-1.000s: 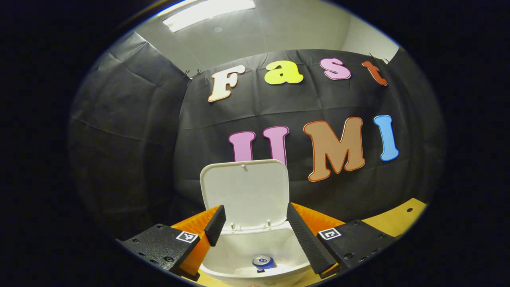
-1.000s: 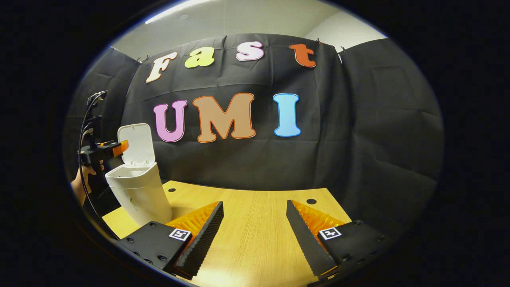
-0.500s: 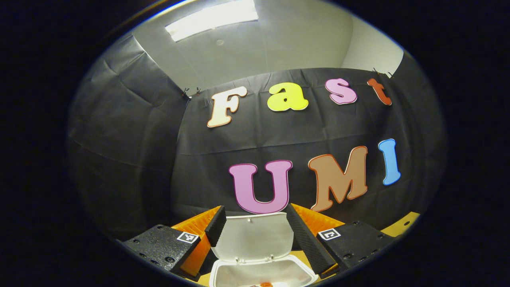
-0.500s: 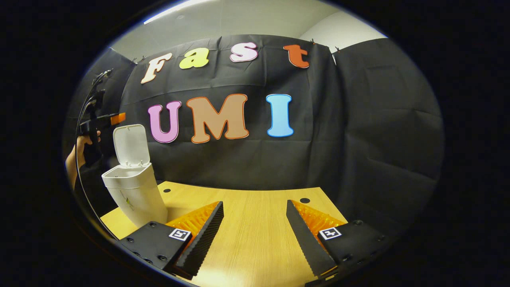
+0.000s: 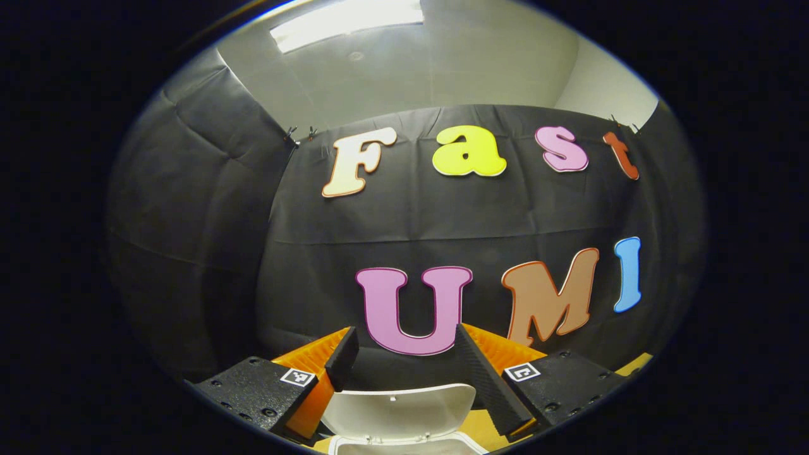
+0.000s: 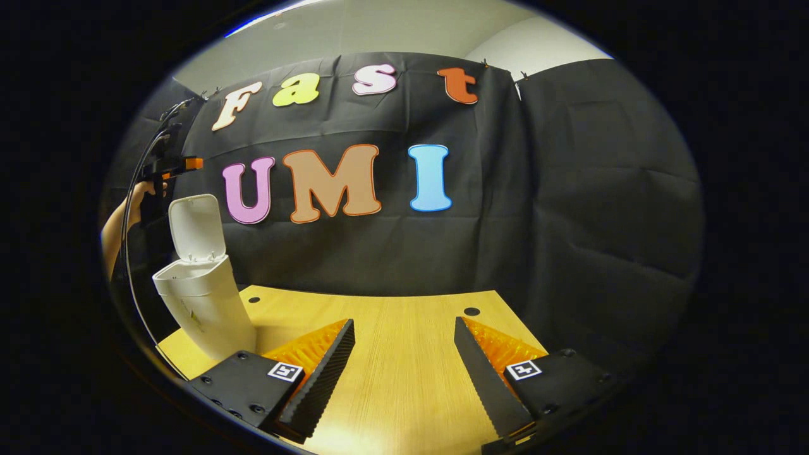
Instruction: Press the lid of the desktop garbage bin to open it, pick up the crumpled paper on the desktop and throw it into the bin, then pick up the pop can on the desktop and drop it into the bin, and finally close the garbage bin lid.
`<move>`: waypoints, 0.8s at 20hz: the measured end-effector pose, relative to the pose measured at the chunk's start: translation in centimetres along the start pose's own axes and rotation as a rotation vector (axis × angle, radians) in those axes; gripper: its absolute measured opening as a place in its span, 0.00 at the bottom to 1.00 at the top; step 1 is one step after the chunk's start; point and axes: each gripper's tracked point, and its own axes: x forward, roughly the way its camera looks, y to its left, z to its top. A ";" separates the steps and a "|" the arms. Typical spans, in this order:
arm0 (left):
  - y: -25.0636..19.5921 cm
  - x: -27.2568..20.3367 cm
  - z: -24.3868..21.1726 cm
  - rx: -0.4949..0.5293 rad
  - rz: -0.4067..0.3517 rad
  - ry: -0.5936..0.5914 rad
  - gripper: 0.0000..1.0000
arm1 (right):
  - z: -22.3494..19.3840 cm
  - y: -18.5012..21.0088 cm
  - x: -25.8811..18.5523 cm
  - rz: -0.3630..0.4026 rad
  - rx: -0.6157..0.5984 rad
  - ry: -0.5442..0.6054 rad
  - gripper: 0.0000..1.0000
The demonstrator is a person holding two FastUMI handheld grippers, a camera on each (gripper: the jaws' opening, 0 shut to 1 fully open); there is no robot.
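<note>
in the right gripper view we see our right gripper (image 6: 404, 373) low over the pale wooden tabletop (image 6: 404, 354), its two fingers spread wide with nothing but bare wood between them. farther off on the left side of that table stands the white plastic desktop garbage bin (image 6: 201, 306), a tall tapered tub whose flat white hinged lid (image 6: 196, 226) is swung up and stands nearly upright at the back of its rim. above and just behind that lid we find our left gripper (image 6: 189, 163), held up in the air by a hand (image 6: 146, 190) with cables arching over it; it is apart from the lid, not touching it. beyond everything hangs the black cloth booth wall (image 6: 569, 208).

in the left gripper view the left gripper (image 5: 404, 354) also has its fingers held well apart and grips nothing. just below and between them we look down on the top edge of the raised lid (image 5: 398, 411), and a sliver of the bin's rim (image 5: 404, 445) shows at the bottom edge. a corner of the tabletop (image 5: 632, 365) peeks out at the right, the black cloth wall (image 5: 202, 240) rises behind, and above it a long ceiling light (image 5: 344, 19) glows.
</note>
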 end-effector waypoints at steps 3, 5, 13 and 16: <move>-0.2 1.4 -2.6 -0.008 -0.001 0.076 0.92 | -0.3 -0.5 -0.1 -0.019 -0.006 0.004 1.00; -0.1 2.3 -4.6 0.006 0.009 0.132 0.97 | -0.5 -0.6 -0.2 -0.026 -0.008 0.008 1.00; -0.7 1.7 -8.7 0.007 -0.001 0.295 0.95 | -0.9 -0.8 0.1 -0.025 -0.008 0.014 1.00; -0.9 -0.5 -8.4 -0.018 0.000 0.299 0.93 | -1.0 -0.7 0.2 -0.013 -0.005 0.010 1.00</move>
